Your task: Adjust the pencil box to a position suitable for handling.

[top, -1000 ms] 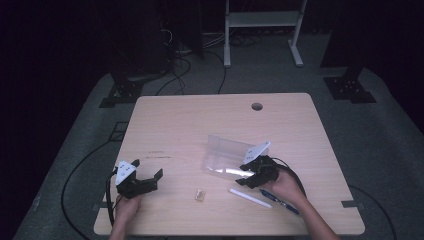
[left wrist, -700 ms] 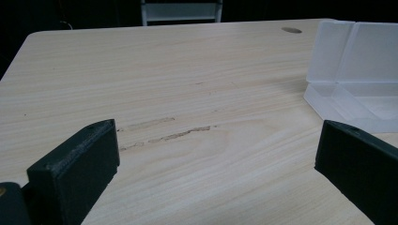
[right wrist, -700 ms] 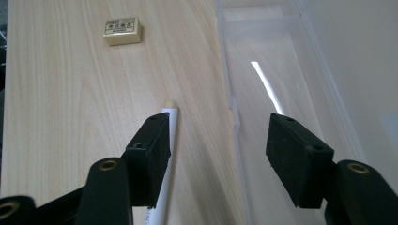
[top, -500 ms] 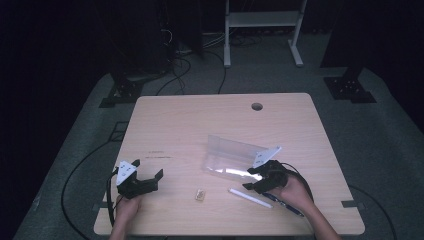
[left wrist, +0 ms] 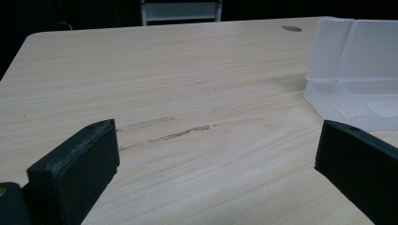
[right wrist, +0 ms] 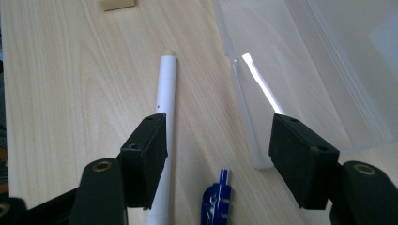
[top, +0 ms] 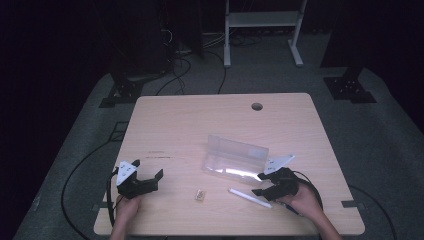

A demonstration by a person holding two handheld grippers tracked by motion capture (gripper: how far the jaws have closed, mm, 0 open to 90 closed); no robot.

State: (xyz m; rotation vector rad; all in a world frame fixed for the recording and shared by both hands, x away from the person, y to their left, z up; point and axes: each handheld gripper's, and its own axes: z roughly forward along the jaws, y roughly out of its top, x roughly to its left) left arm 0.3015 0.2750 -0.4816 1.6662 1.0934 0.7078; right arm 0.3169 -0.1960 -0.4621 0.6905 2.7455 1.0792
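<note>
Right gripper (top: 265,184) has slid toward lower right of the high view, fingers just spreading, nothing pinched; white pen (right wrist: 165,108) on counter beside clear case (top: 235,159), prob. next pick. Left gripper (top: 148,175) spread, idle.

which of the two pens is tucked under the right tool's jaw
The white pen: its barrel runs beneath the right tool's left-hand jaw in that tool's view. The blue pen lies in the open gap between the jaws.

The left gripper (top: 150,178) is being held low at the table's near left edge by the left hand (top: 125,210), its jaws standing wide apart. The right gripper (top: 261,184) is being held by the right hand (top: 302,200), its jaws having just been opening, nothing pressed between them.
</note>
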